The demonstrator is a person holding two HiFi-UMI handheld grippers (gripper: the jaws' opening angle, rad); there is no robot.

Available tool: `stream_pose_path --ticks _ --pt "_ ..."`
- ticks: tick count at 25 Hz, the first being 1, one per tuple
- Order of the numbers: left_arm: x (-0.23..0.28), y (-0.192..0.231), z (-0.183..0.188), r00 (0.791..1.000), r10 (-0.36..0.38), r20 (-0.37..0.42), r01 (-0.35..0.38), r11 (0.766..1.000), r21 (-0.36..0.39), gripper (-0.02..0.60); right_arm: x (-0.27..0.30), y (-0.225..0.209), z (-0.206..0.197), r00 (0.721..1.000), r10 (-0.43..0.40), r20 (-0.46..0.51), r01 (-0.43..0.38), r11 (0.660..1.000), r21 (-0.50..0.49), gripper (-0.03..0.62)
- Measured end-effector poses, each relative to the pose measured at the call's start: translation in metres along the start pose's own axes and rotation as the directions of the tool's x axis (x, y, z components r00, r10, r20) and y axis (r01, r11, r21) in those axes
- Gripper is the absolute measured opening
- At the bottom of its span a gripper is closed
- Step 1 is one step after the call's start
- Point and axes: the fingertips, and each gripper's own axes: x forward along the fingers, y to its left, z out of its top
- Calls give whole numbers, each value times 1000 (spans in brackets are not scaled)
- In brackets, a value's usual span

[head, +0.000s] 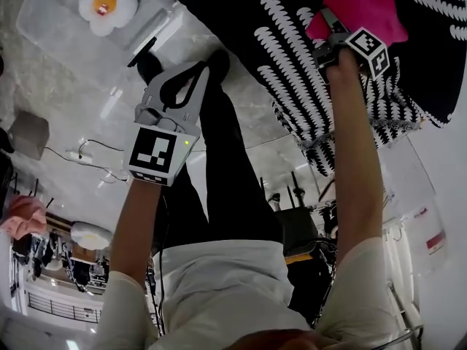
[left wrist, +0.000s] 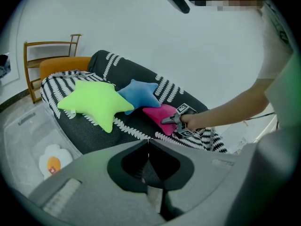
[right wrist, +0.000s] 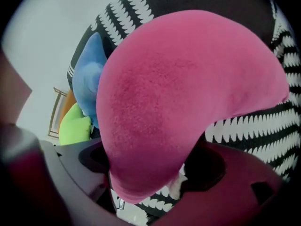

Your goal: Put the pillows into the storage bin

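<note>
The pink pillow (right wrist: pixel 188 102) lies on the sofa's black-and-white throw (head: pixel 292 71), just beside a blue star pillow (left wrist: pixel 138 93) and near a green one (left wrist: pixel 91 102). The right gripper (head: pixel 326 24) is down at it with its jaws spread wide. One rounded corner of the pillow pokes into the gap between them, but nothing shows them pinching it yet. The left gripper (head: pixel 195 75) hangs over the floor with its jaws closed together and nothing between them. It is between the sofa and the clear storage bin (head: pixel 51 20), which already holds an egg-shaped pillow (head: pixel 108 2).

The main risk looks to be a shallow bite. If the jaws close on only that soft corner, the plush will probably squash and slide out once the pillow's weight comes onto it. The patterned throw shows right under the jaws in the right gripper view. A close made too low could therefore catch the fabric as well and drag it off the cushions, along with the other pillows.

The bin stands well apart from the sofa, on the floor to the person's left. A weakly held pillow would have a long carry in which to drop, or could catch on the bin's edge and fall outside. The empty left gripper could steady it on the way.
</note>
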Motion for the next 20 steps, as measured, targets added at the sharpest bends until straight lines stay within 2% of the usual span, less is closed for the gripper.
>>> stream_pose_path --ticks 4,7,11,18,20 --pt "-2 -1 -1 1000 2 -1 -2 1000 -2 17 -11 -2 6 998 -3 60 6 999 -45 285" --pt "-4 -3 1 1000 -2 1 2 1000 1 17 -27 -5 14 995 -13 102 25 993 -113 217" --pt "-11 -12 2 1000 -21 -5 21 999 24 17 -51 -8 1 996 24 87 -12 991 -136 199" --pt "-29 -26 -4 997 -77 -22 79 995 59 17 -84 -5 -54 998 60 30 -54 979 -194 199" --pt "-38 -26 -7 996 -88 -23 89 993 71 17 -90 0 -68 997 70 26 -64 981 -186 201"
